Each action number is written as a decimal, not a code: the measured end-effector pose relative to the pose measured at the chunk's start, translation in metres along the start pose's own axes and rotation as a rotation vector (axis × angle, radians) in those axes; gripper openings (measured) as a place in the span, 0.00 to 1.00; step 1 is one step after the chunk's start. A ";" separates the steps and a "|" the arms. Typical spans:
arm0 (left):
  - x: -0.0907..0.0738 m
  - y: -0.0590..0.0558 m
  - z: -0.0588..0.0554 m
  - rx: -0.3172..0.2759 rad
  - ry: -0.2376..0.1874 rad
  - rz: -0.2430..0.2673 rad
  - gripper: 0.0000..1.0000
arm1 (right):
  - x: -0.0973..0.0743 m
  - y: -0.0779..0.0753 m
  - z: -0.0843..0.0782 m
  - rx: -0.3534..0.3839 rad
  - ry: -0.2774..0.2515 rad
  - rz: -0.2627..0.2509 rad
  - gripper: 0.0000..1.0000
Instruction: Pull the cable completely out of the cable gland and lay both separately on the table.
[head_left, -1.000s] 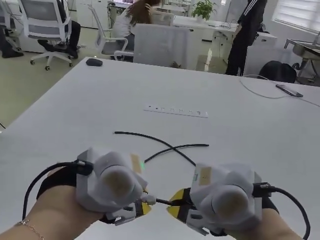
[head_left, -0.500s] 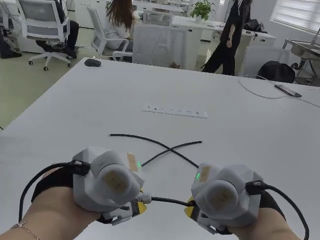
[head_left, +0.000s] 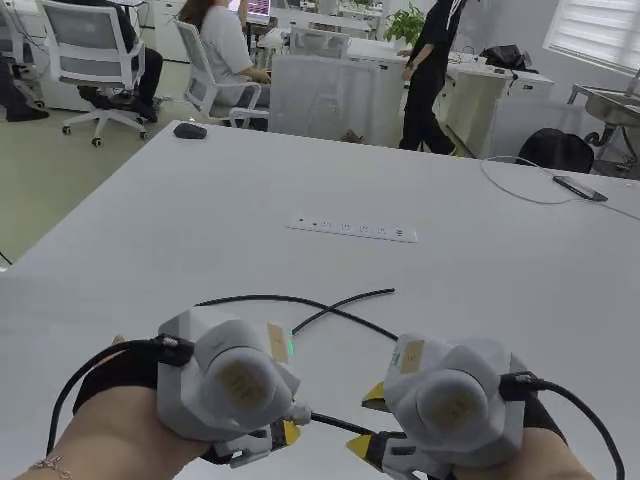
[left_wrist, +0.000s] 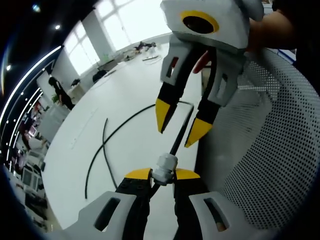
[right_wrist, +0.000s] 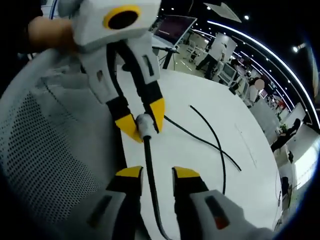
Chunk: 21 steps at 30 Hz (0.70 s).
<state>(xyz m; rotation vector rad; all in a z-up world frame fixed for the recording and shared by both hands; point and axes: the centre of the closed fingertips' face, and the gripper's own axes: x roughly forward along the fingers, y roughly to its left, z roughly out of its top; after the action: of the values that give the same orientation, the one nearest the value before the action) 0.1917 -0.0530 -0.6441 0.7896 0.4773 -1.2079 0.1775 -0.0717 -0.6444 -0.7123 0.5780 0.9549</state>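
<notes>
Your left gripper (left_wrist: 162, 174) and right gripper (right_wrist: 158, 172): white shells, black jaws, yellow tips; cable (right_wrist: 148, 160): black; cable gland (left_wrist: 164, 165): off-white; worktop (head_left: 450, 200): plain white.

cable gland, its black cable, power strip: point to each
cable gland (left_wrist: 165, 164): left gripper view, white body
black cable (right_wrist: 150, 175): right gripper view, stretch below the gland
power strip (head_left: 350, 228): head view, its middle
</notes>
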 end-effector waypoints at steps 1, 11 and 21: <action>0.000 -0.001 0.000 0.006 -0.001 -0.003 0.17 | 0.000 0.004 0.001 -0.003 -0.002 0.014 0.23; 0.001 0.000 0.001 0.004 0.000 0.000 0.17 | 0.001 -0.002 -0.013 -0.013 0.056 0.000 0.04; 0.001 0.005 -0.004 -0.023 0.013 0.019 0.17 | -0.003 -0.019 -0.043 0.055 0.183 -0.073 0.05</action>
<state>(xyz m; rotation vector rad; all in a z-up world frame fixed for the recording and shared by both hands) 0.1970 -0.0500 -0.6456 0.7813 0.4928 -1.1780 0.1870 -0.1130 -0.6643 -0.7709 0.7310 0.8080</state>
